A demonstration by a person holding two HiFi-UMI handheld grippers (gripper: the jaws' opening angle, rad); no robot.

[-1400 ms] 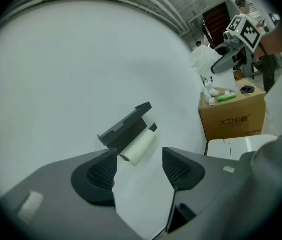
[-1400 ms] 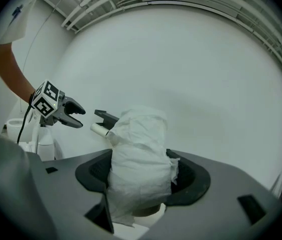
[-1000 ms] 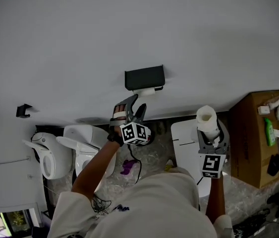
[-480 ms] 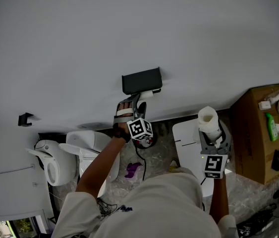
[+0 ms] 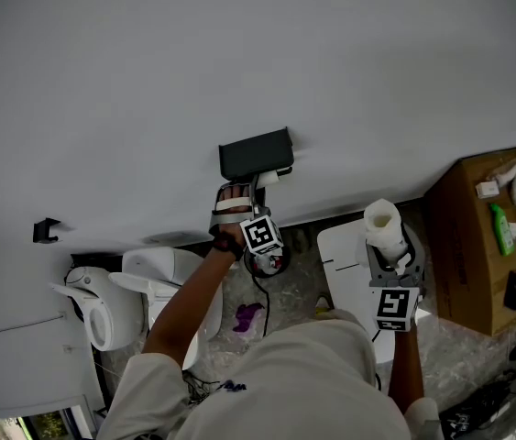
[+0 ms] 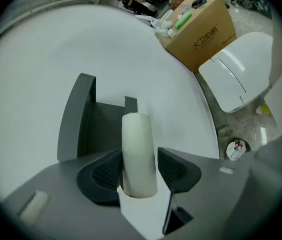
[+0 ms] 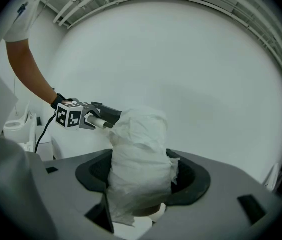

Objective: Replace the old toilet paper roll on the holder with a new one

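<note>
A black holder (image 5: pixel 256 152) hangs on the white wall. Under it sits the old roll (image 5: pixel 269 178), a thin white tube. My left gripper (image 5: pixel 258 189) reaches up to it. In the left gripper view the old roll (image 6: pixel 139 154) stands between the closing jaws, both pads against its sides, in front of the holder (image 6: pixel 80 119). My right gripper (image 5: pixel 390 262) is shut on the new roll (image 5: pixel 384 225), a fat white roll standing upright off to the right. In the right gripper view the new roll (image 7: pixel 139 159) fills my right gripper (image 7: pixel 141 184), and my left gripper (image 7: pixel 94 120) shows beyond it.
A cardboard box (image 5: pixel 477 236) with bottles on top stands at the right. A white toilet (image 5: pixel 161 273) and another white fixture (image 5: pixel 93 291) stand at lower left, a white lidded unit (image 5: pixel 345 255) below the holder. A small black hook (image 5: pixel 45 230) sticks out of the wall.
My left gripper has moved up to the holder and rolled, and its jaws now flank the old roll. The right gripper with the new roll has stayed put.
</note>
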